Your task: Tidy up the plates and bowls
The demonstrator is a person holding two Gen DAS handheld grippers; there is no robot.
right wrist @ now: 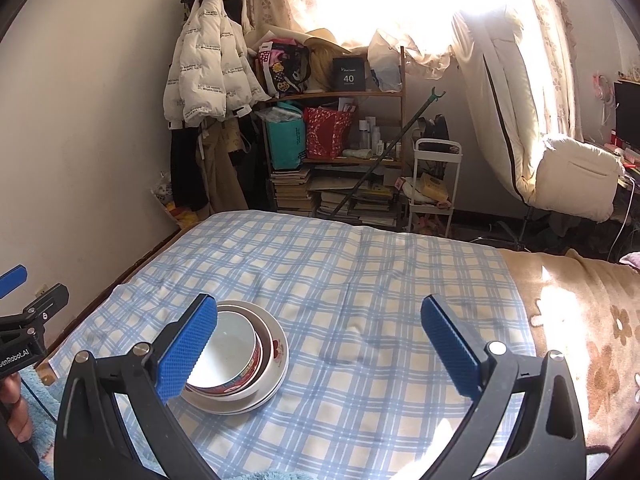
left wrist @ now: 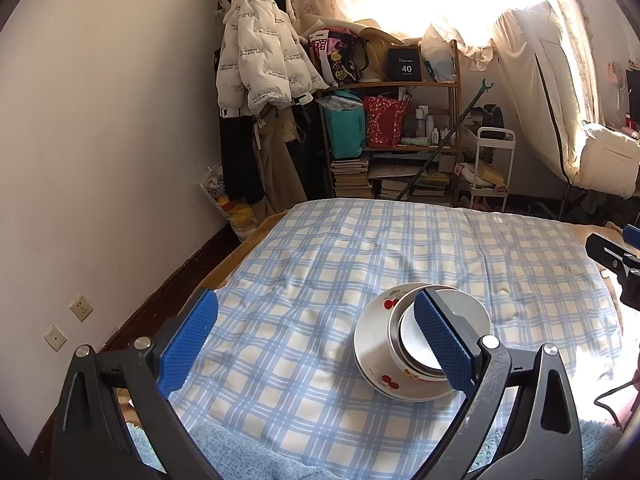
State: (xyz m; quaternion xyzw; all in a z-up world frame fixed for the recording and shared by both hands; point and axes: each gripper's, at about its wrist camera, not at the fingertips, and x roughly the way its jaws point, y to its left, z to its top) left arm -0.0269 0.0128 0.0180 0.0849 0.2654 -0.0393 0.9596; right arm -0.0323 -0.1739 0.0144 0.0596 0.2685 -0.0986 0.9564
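A stack of dishes sits on the blue checked cloth [left wrist: 320,256]. A white plate [left wrist: 370,340] with red cherry prints lies at the bottom and nested bowls [left wrist: 416,334] stand on it. In the right wrist view the plate [right wrist: 278,356] and the bowls [right wrist: 228,354] lie at the left. My left gripper [left wrist: 316,344] is open and empty; its right finger overlaps the stack. My right gripper [right wrist: 320,346] is open and empty; its left finger overlaps the bowls. Whether either finger touches them is unclear.
The cloth covers a bed with a wall [left wrist: 100,140] on the left. A brown flowered blanket [right wrist: 592,320] lies at the right. Behind the bed stand a cluttered shelf [left wrist: 392,128], a hanging white jacket [left wrist: 260,52] and a small white cart [right wrist: 434,184].
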